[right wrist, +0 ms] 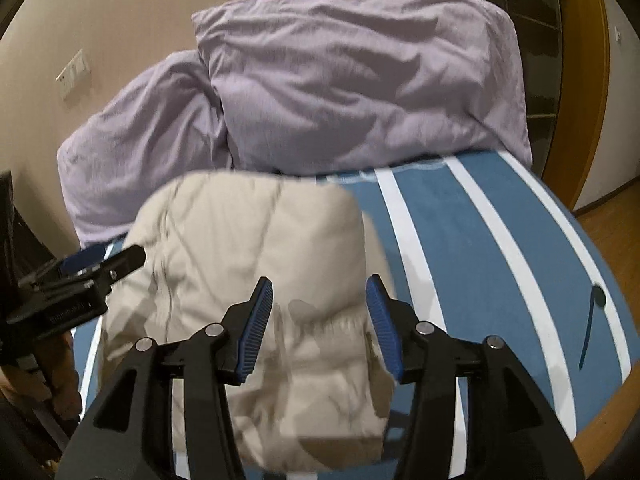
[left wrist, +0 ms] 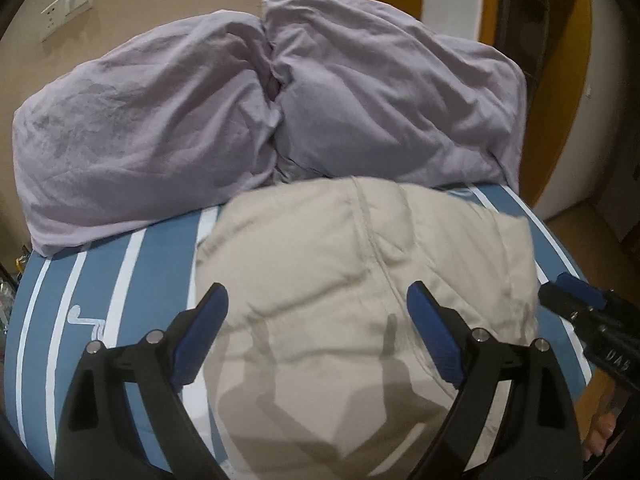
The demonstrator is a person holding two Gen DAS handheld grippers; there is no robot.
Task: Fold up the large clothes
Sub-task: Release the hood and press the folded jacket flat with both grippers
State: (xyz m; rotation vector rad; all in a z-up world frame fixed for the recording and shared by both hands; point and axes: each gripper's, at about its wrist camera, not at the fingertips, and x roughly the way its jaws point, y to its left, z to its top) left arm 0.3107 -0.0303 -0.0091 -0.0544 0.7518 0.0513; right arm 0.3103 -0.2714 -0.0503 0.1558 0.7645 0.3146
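Beige garment lying bundled on striped bed, before pillows. Left gripper and right gripper being held over garment, jaws apart, empty. Risk: top layer alone being pinched, fold being undone.

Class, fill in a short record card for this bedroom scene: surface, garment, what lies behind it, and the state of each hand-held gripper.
surface: bed with a blue sheet with white stripes
garment: beige garment, bundled on the sheet, wrinkled
behind garment: two lilac pillows, side by side against the wall
left hand-held gripper: open, above the garment, holding nothing
right hand-held gripper: open, above the garment, holding nothing
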